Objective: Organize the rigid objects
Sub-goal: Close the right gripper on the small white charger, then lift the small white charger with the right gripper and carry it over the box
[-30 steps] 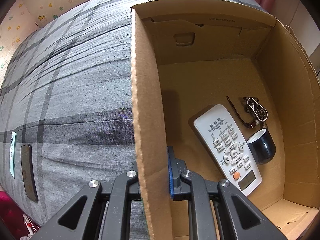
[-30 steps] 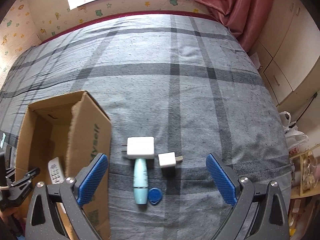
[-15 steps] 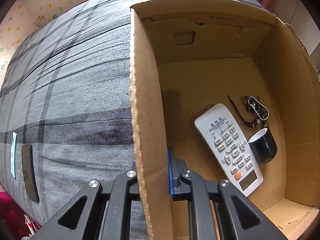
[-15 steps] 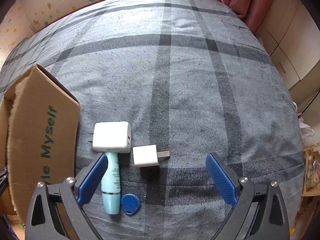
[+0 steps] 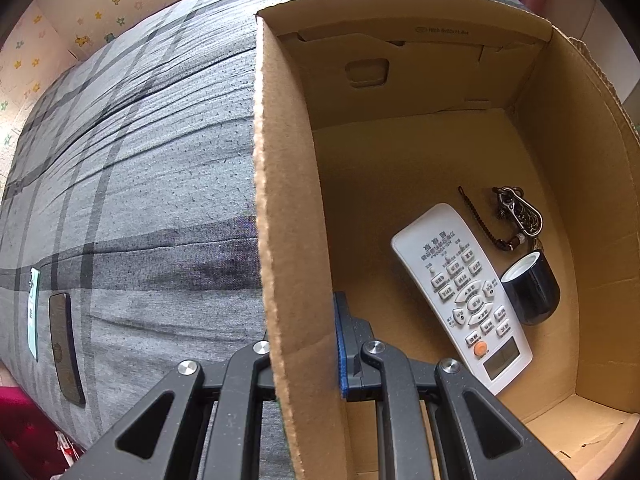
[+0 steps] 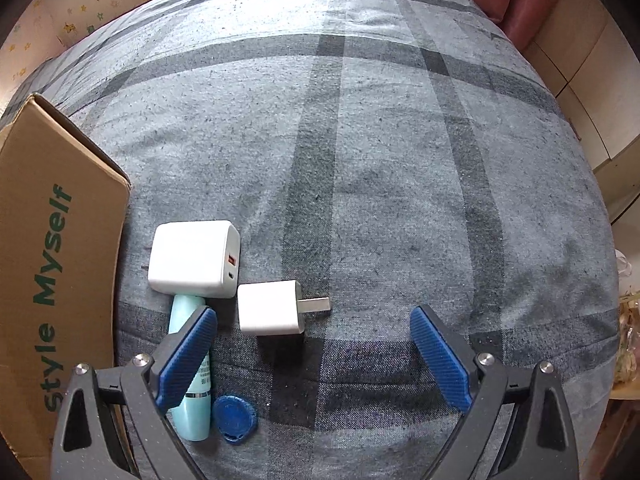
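While left gripper stays out of it, clamped tight on cardboard box wall, right gripper hangs wide open, empty, above small white charger on bed. Risk: left pad lands on teal tube, drags it; large charger touching tube shifts too. Soft bedding may tilt charger, grip slips on prongs.

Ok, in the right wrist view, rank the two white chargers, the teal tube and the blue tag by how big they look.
1. Big charger
2. Teal tube, partly hidden, so its place against the big charger is unsure
3. Small charger
4. Blue tag
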A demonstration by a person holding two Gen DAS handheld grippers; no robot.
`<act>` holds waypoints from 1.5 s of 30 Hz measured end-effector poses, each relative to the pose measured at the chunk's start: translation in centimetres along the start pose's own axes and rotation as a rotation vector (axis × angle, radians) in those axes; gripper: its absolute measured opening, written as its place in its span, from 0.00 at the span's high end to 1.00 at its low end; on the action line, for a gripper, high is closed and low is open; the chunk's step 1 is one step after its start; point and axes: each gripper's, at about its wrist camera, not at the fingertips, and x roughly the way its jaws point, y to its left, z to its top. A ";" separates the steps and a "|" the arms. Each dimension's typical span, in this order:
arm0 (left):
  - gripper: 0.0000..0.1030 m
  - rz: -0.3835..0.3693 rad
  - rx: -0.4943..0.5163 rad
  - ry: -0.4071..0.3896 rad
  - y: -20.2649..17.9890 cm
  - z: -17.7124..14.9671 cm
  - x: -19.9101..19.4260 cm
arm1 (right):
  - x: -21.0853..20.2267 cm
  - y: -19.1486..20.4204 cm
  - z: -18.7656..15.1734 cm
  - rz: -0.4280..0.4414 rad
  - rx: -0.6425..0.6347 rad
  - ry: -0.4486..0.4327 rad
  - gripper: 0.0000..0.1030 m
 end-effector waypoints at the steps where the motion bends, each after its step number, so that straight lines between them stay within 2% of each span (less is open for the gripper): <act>1: 0.86 0.000 0.000 0.000 -0.1 0.0 0.0 | 0.1 0.1 0.0 0.004 -0.008 0.004 0.08; 4: 0.86 0.002 0.002 -0.001 -0.3 0.0 -0.1 | 0.5 0.6 0.0 0.004 -0.028 0.012 0.20; 6: 0.86 0.001 0.002 -0.001 -0.4 -0.1 -0.2 | 0.7 1.0 -0.1 0.007 -0.031 0.015 0.36; 7: 0.86 0.000 0.002 -0.001 -0.4 -0.1 -0.2 | 0.8 1.1 -0.2 0.010 -0.033 0.021 0.51; 8: 0.86 0.000 0.001 -0.001 -0.4 -0.1 -0.2 | 0.9 1.3 -0.2 0.014 -0.035 0.026 0.55; 22: 0.88 -0.012 -0.003 -0.005 0.3 -0.2 -0.3 | -0.3 3.7 -0.6 0.007 -0.066 -0.006 0.55; 29: 0.88 -0.020 -0.007 -0.010 0.7 -0.4 -0.4 | -3.3 4.7 -0.4 0.008 -0.075 -0.038 0.55; 33: 0.88 -0.021 -0.007 -0.012 0.8 -0.3 -0.5 | -5.4 3.7 -0.4 0.011 -0.082 -0.063 0.55; 45: 0.88 -0.033 -0.011 -0.008 1.3 -0.3 -0.3 | -10.4 5.8 0.3 0.013 -0.093 -0.135 0.55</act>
